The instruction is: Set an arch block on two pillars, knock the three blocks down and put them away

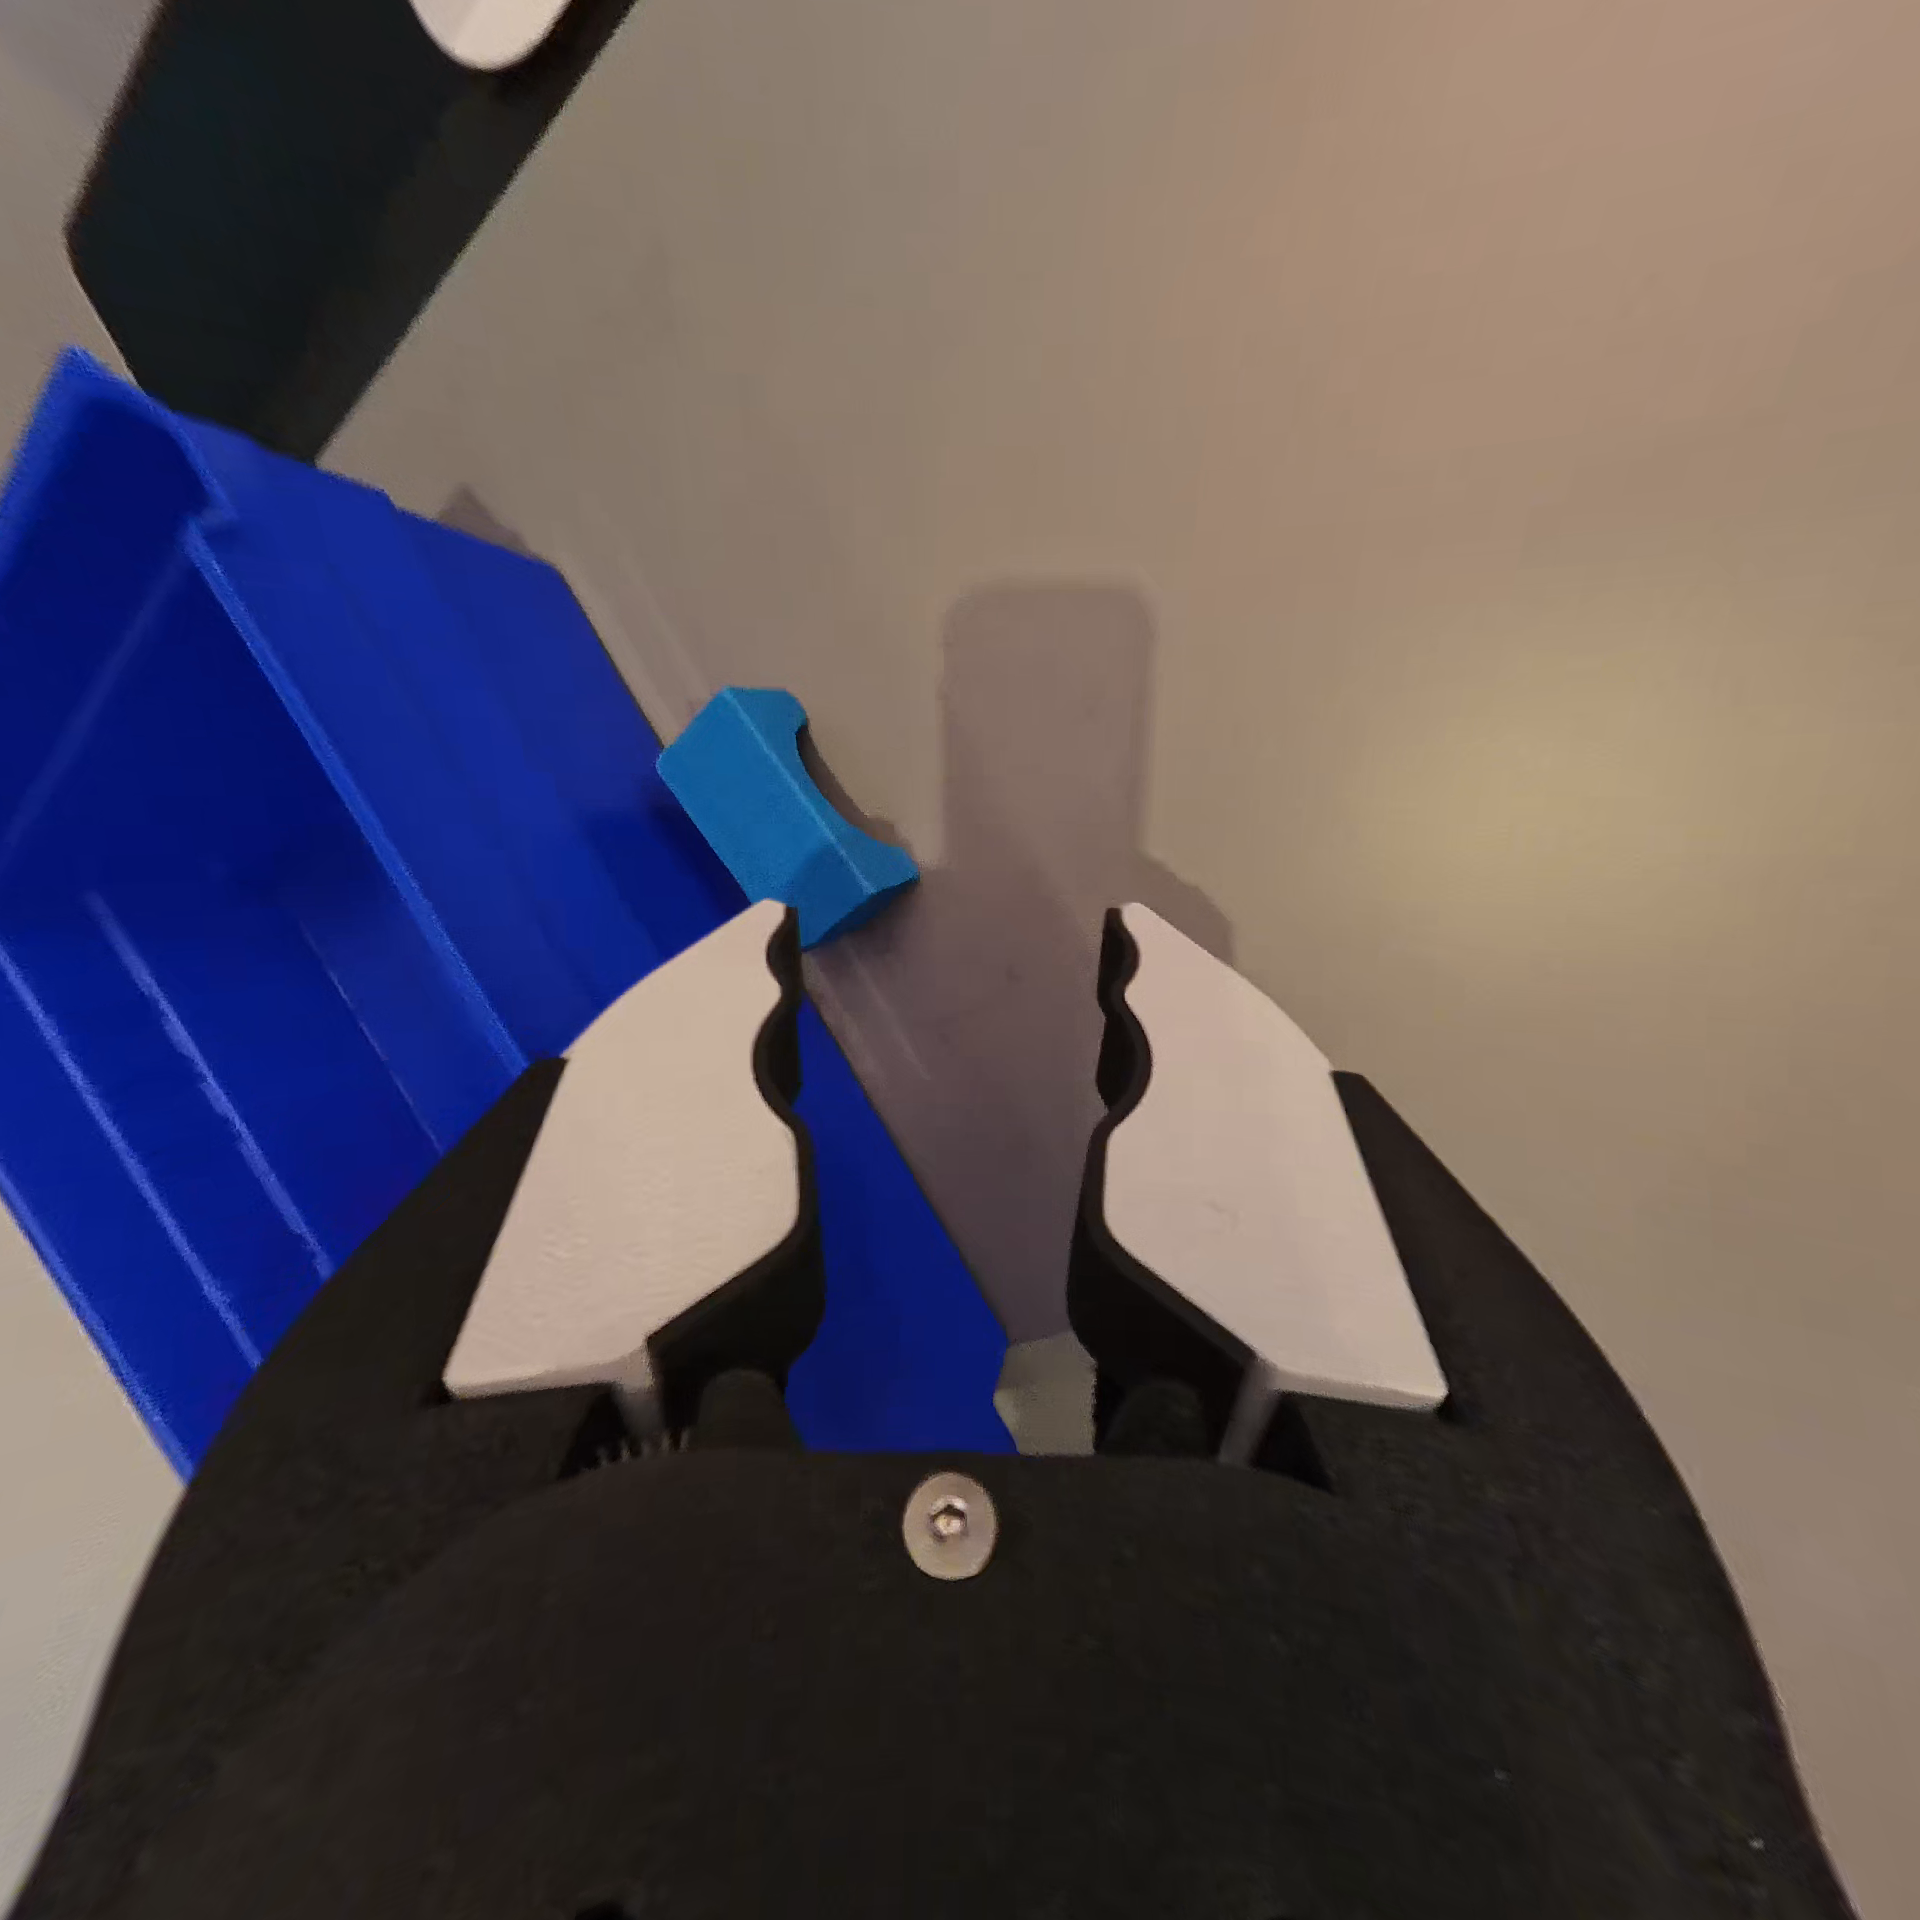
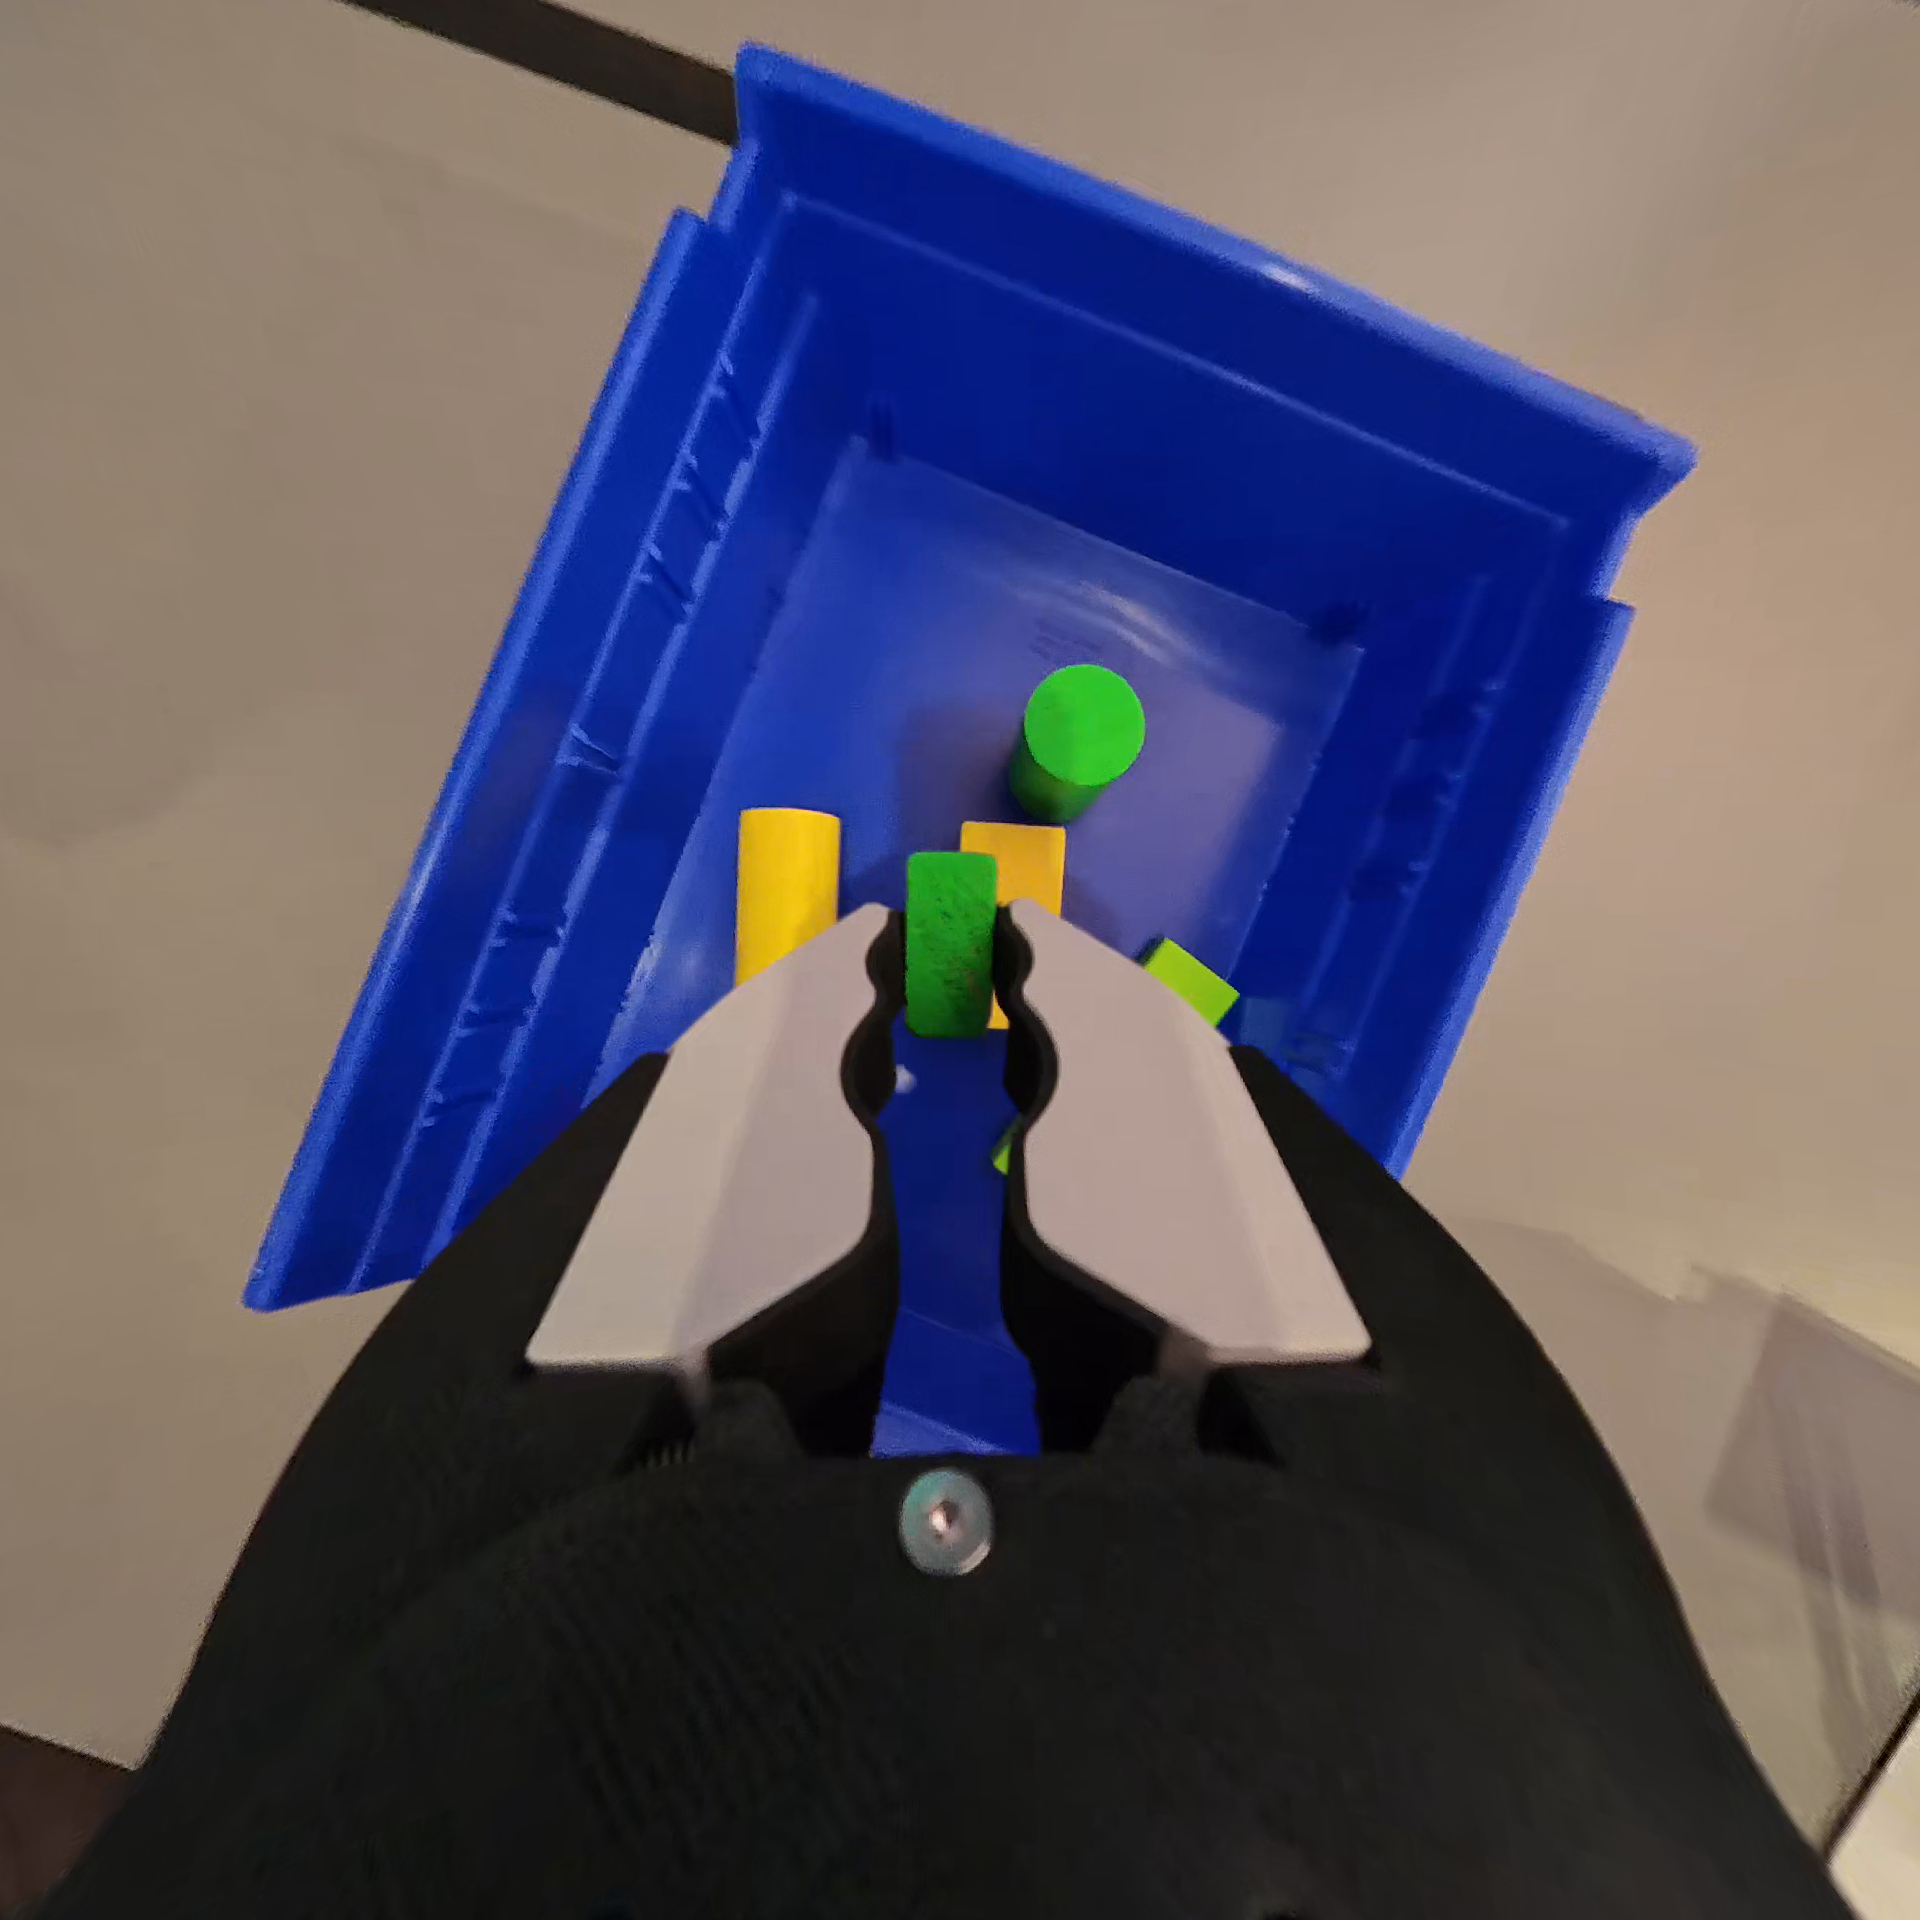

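In the left wrist view my left gripper point(image 1: 951, 920) is open and empty above the table. A light blue arch block point(image 1: 781, 812) lies on the table just beyond its left fingertip, against the outer wall of the blue bin point(image 1: 260, 831). In the right wrist view my right gripper point(image 2: 948, 920) is shut on a dark green block point(image 2: 948, 940) and holds it over the inside of the blue bin point(image 2: 1039, 343). In the bin lie a green cylinder point(image 2: 1075, 738), a yellow cylinder point(image 2: 787, 888), a yellow block point(image 2: 1023, 862) and a lime green block point(image 2: 1190, 982).
The bin stands on a pale grey table point(image 1: 1455, 520). A black object point(image 1: 291, 208) with a white part shows at the upper left of the left wrist view. The table's edge point(image 2: 1870, 1787) shows at the lower right of the right wrist view. The left gripper's tips are roughly 45 cm from the right gripper's. To reach the green cylinder point(image 2: 1075, 738) in a straight line is about 8 cm for my right fingers, about 45 cm for my left.
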`<act>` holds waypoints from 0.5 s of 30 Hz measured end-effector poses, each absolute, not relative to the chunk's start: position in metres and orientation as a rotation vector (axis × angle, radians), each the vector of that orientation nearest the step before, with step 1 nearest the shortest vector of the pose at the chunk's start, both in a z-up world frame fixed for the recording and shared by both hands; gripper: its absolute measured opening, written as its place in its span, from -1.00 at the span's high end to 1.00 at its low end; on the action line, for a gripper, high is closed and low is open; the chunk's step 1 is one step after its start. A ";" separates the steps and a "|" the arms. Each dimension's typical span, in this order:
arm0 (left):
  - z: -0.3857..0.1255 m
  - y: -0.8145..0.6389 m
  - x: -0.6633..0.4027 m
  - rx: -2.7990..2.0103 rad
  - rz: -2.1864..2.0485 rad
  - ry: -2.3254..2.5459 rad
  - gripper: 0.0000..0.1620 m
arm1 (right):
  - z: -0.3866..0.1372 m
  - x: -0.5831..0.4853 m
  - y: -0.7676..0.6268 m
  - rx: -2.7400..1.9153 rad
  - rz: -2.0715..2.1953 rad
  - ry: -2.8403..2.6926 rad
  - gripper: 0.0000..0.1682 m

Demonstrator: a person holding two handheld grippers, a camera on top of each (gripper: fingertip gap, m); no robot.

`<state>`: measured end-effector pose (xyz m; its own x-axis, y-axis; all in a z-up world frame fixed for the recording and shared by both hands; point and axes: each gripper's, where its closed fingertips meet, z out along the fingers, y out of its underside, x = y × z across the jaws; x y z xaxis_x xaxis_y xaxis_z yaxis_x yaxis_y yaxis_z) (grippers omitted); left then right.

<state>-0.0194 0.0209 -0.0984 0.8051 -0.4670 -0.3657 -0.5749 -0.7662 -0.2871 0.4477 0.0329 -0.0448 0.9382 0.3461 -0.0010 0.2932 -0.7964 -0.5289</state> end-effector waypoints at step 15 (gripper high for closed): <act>-0.124 0.037 -0.057 -2.877 0.498 0.388 0.35 | -0.035 0.422 0.047 -2.386 0.352 -0.527 0.65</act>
